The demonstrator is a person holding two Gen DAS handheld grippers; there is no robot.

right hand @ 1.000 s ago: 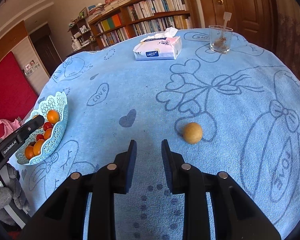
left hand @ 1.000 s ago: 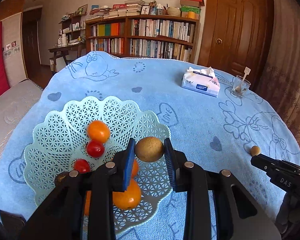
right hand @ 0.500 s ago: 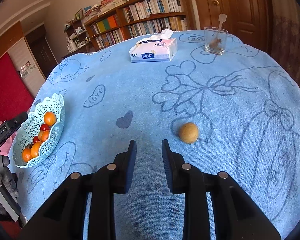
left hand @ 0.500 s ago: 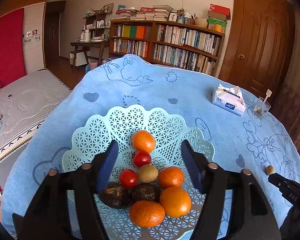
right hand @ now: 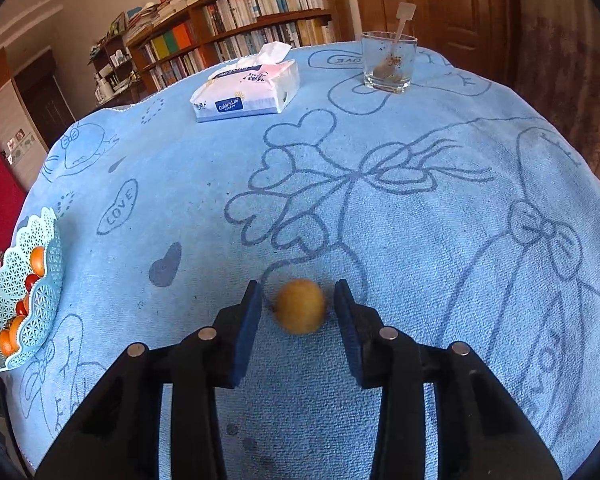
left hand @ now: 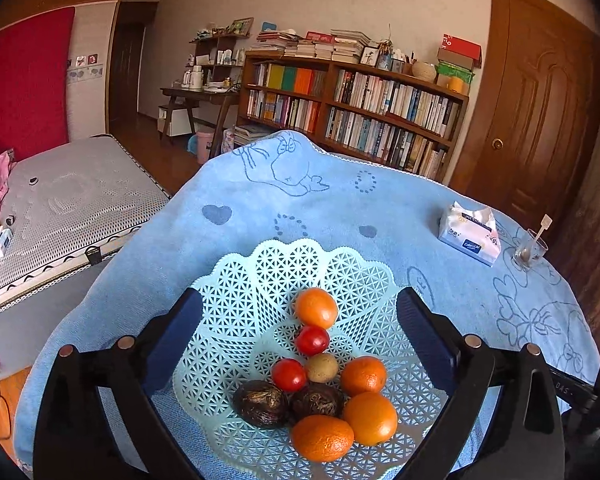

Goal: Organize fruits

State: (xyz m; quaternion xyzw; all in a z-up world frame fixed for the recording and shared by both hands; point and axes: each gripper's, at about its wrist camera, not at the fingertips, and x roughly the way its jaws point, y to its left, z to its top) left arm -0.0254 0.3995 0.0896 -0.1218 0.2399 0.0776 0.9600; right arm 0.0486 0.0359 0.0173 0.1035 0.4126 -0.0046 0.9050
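- On the left, the left gripper (left hand: 300,320) hangs over the pale green basket (left hand: 236,280), its jaws wide apart and holding nothing.
- The basket sits at the left edge of the blue cloth (right hand: 420,184) — inside are oranges (left hand: 370,418), red tomatoes (left hand: 312,340), two dark fruits (left hand: 260,402) and one small tan fruit (left hand: 321,367).
- To the right, the right gripper (right hand: 298,304) is down at the cloth, jaws apart on both sides of a yellow-brown fruit (right hand: 301,306) — not squeezing it.
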